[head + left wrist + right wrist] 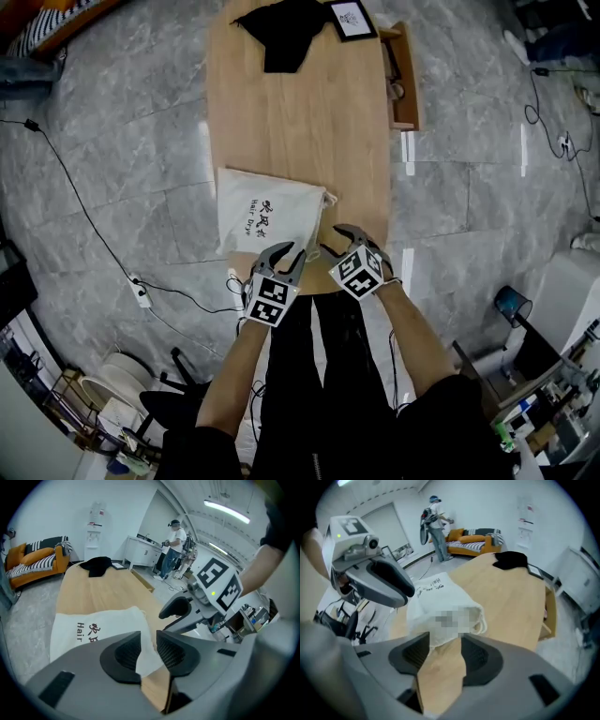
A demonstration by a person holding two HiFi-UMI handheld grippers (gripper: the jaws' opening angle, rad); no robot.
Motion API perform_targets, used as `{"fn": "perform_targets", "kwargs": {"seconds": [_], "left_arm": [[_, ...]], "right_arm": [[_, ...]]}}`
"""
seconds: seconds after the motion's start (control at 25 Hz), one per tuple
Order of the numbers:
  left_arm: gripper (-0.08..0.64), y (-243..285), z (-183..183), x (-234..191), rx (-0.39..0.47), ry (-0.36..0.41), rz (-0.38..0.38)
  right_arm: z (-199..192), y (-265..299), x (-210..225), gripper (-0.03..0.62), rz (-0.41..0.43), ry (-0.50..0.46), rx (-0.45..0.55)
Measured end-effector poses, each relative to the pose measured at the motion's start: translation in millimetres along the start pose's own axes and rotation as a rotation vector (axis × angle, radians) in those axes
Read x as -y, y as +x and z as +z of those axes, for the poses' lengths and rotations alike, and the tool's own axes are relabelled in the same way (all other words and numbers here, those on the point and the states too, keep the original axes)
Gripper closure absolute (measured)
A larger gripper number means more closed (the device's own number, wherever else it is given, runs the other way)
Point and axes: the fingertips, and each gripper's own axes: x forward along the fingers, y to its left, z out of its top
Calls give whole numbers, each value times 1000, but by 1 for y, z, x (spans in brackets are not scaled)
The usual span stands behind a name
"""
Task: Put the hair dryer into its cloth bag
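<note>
The white cloth bag (267,211) printed "Hair Dryer" lies on the near left part of the wooden table (319,122), its drawstring mouth (328,199) facing right. It bulges near the mouth (440,597). No hair dryer shows outside it. My left gripper (289,255) hovers at the bag's near corner; its jaws stand apart, with a cloth corner (149,656) showing in the gap, not pinched. My right gripper (336,241) is just right of it, open over bare wood (440,667), the bag's mouth right beyond its tips. Each gripper shows in the other's view, the right gripper (171,618) and one left finger (389,585).
A black cloth (281,33) and a framed picture (352,19) lie at the table's far end. A wooden shelf (403,75) hangs off the table's right side. A power strip and cable (141,292) lie on the floor. An orange sofa (33,562) and a standing person (174,545) are far back.
</note>
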Motion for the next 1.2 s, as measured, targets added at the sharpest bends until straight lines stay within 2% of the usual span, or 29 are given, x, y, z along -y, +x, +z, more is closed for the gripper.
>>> {"fn": "perform_targets", "kwargs": {"seconds": [0.04,0.08,0.16,0.24,0.28,0.4,0.56,0.64,0.84,1.2], "left_arm": [[457,-5,3,0,2,-5,6],[457,-11,7,-1,6,-8,17],[457,-24,18,0,22,-19,40],[490,-37,29,5,47,-34,50],[521,-46,37,5,59,-39,57],[546,-80,60,9,101,-58,80],[548,-129,101,19,198,-60,159],[548,-146,122,20,244,-63,187],[548,-180,151,28,304,-59,216],[546,-212,172,43,354,-58,269]], "right_arm": [[1,-11,1,384,-22,69,26],[2,-22,3,428,-50,143,47],[-8,-41,6,581,-105,296,46],[-19,-61,2,583,-134,406,36],[-17,-71,0,583,-147,428,46],[6,-106,-11,583,-198,424,112],[54,-170,-7,583,-320,386,259],[80,-195,-4,583,-348,385,330],[126,-247,-23,583,-339,371,443],[146,-280,-47,584,-324,324,494]]}}
